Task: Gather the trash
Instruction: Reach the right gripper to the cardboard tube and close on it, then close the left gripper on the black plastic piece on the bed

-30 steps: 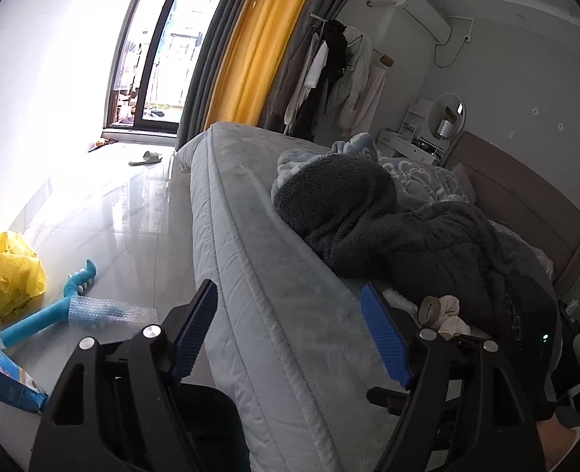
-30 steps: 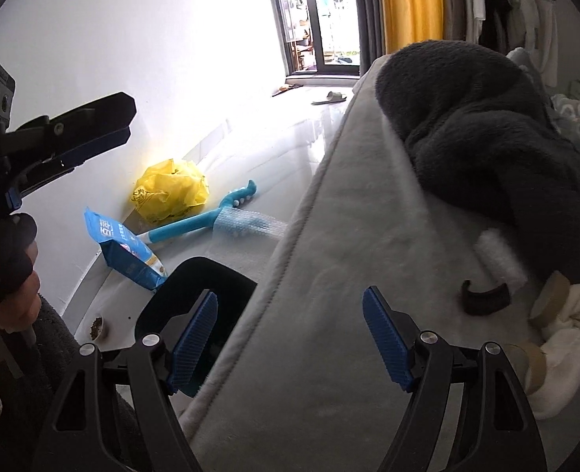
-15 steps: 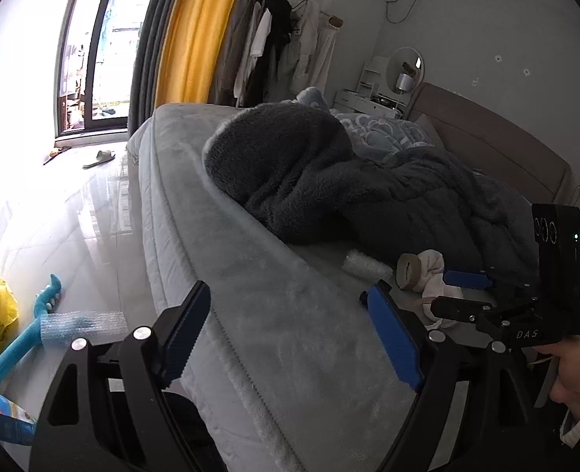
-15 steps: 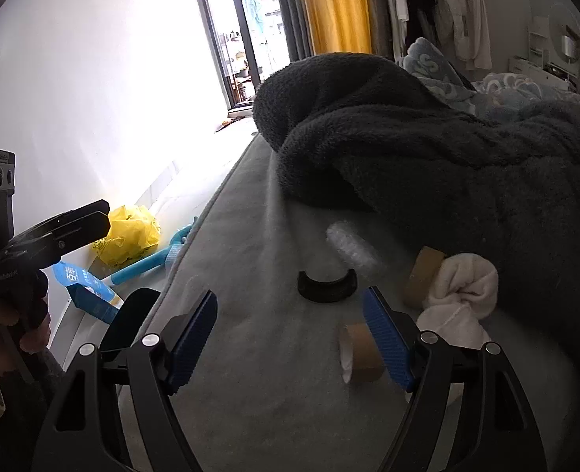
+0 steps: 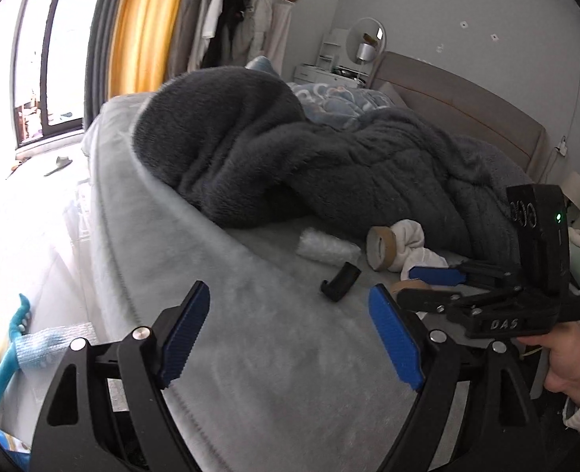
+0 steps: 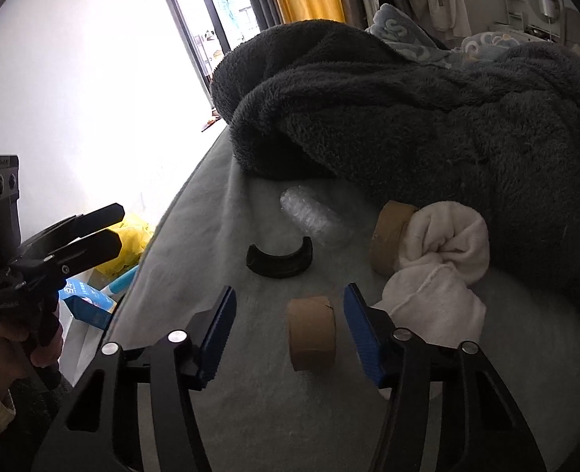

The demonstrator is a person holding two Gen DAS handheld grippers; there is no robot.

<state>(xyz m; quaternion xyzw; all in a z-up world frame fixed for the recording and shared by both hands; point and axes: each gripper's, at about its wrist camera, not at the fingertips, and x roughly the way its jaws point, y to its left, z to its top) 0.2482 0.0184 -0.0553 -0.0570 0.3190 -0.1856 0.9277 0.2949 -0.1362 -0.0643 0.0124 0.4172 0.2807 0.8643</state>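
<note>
"DAS" is stamped on the black right gripper, its fingers spread around a brown cardboard tape roll lying on the grey bed. The left gripper also gapes, empty. The blue carton beyond the left finger has unreadable print.

Both the left hand-held gripper and right hand-held gripper are spread wide.

We see a brown tape roll lying between our right jaws; a black curved piece and a bubble-wrap roll lie just beyond.
</note>
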